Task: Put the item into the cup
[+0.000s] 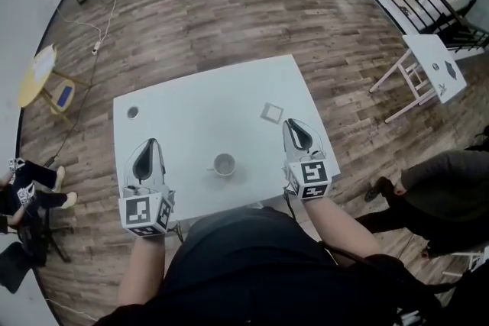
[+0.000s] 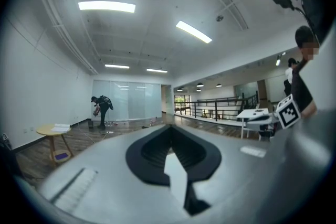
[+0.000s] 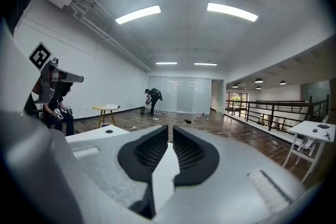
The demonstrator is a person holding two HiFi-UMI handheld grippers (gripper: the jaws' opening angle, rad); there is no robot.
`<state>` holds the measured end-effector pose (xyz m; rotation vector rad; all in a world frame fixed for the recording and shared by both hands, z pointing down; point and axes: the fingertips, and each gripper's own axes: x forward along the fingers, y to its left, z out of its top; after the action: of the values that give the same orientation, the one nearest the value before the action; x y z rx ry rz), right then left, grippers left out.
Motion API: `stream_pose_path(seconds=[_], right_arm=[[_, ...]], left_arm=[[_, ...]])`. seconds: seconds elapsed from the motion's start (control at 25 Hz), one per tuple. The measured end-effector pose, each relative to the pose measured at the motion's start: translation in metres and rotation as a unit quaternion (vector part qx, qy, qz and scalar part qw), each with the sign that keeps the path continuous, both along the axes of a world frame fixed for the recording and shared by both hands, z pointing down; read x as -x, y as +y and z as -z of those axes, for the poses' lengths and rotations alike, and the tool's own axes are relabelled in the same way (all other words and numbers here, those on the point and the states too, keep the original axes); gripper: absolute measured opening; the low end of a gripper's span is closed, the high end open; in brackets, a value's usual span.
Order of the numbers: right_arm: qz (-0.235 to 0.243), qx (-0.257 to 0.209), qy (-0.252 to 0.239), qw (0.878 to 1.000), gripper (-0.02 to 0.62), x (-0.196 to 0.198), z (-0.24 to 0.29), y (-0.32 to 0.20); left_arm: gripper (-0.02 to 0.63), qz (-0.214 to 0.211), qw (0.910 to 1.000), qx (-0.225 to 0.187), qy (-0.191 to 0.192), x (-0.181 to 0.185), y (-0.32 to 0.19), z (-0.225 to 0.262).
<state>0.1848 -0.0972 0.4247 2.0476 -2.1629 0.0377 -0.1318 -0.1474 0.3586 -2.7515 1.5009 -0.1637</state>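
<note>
Two empty grippers: left gripper (image 1: 149,147) jaws clenched, right gripper (image 1: 293,127) jaws barely parted, square item (image 1: 271,113) just beyond them.

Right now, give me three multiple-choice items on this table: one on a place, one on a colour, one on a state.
1. Where does the cup stand?
A. at the table's far left corner
B. on the table, between the left gripper and the right gripper
C. off the table

2. What colour is the table top?
A. white
B. black
C. red

3. The left gripper is:
A. shut on the cup
B. shut, with nothing in it
C. wide open

Answers:
1 B: the head view shows the cup between the two.
2 A: the top is plainly white.
3 B: the left gripper view shows its pads meeting on nothing.
</note>
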Motion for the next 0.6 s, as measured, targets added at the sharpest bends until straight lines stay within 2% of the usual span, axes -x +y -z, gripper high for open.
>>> stream_pose_path(seconds=[0.16, 0.36, 0.6], right_arm=[[-0.014, -0.001, 0.001, 1.000, 0.005, -0.013, -0.004, 0.002], [-0.031, 0.008, 0.005, 0.999, 0.003, -0.035, -0.013, 0.004], [-0.032, 0.025, 0.017, 0.999, 0.002, -0.041, -0.023, 0.006]], left_arm=[[0.008, -0.004, 1.0000, 0.000, -0.002, -0.006, -0.002, -0.002], [0.008, 0.001, 1.0000, 0.004, -0.004, -0.005, -0.003, -0.006], [0.008, 0.008, 0.9998, 0.014, -0.009, -0.001, -0.003, -0.013]])
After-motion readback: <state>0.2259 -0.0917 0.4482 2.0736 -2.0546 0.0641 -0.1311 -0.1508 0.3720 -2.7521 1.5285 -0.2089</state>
